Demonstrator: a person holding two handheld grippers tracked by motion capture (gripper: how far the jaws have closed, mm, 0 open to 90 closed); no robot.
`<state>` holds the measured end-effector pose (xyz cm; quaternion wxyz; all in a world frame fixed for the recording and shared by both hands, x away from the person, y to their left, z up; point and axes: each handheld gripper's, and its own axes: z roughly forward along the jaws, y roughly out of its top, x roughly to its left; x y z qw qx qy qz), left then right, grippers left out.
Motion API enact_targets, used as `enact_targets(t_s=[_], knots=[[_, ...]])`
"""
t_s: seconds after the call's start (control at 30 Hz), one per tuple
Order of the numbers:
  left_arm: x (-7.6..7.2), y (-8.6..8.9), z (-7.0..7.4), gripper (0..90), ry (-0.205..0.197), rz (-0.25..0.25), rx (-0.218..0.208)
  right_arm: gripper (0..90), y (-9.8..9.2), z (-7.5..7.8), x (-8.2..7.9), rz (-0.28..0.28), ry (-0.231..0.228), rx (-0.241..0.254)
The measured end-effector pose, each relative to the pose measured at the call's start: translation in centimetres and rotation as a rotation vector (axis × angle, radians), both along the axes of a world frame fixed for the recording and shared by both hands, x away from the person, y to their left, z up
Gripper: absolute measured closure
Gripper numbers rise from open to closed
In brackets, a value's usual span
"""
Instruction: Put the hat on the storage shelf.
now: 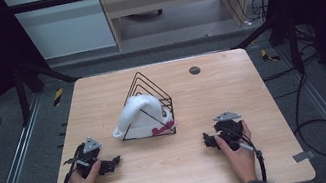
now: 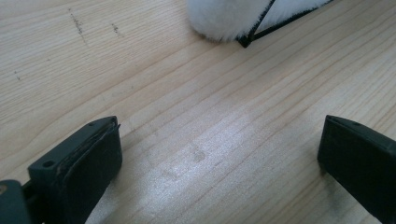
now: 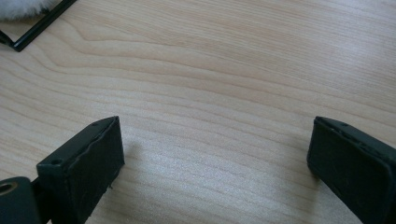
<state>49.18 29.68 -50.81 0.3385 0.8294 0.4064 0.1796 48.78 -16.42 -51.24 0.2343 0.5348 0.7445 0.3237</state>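
A white fluffy hat [image 1: 139,117] with pink lettering on its brim hangs over a black wire triangular rack [image 1: 149,99] in the middle of the wooden table [image 1: 231,84]. My left gripper [image 1: 112,162] rests low at the front left, jaws wide apart over bare wood, open with nothing between them [image 2: 219,163]. The hat's fuzzy edge [image 2: 219,18] and a rack corner [image 2: 245,41] lie ahead of it. My right gripper [image 1: 208,139] sits at the front right, also open over bare wood [image 3: 215,158]. A rack bar [image 3: 39,25] shows at its far left.
A small dark round disc [image 1: 194,70] lies near the table's back right. Black cables [image 1: 321,134] trail off the right side onto the grey floor. Metal rails run along both sides of the table. Bare wood stretches between the two grippers.
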Motion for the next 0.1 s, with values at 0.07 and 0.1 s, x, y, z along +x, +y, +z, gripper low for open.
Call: enact_targets(t_s=[0.07,0.1], knots=[[0.01,-0.02,-0.01,0.0,-0.001,0.002,-0.002,4.2,0.20,0.02,-0.14,-0.022,0.002,0.000],[0.01,-0.02,-0.01,0.0,-0.001,0.002,-0.002,4.2,0.20,0.02,-0.14,-0.022,0.002,0.000]])
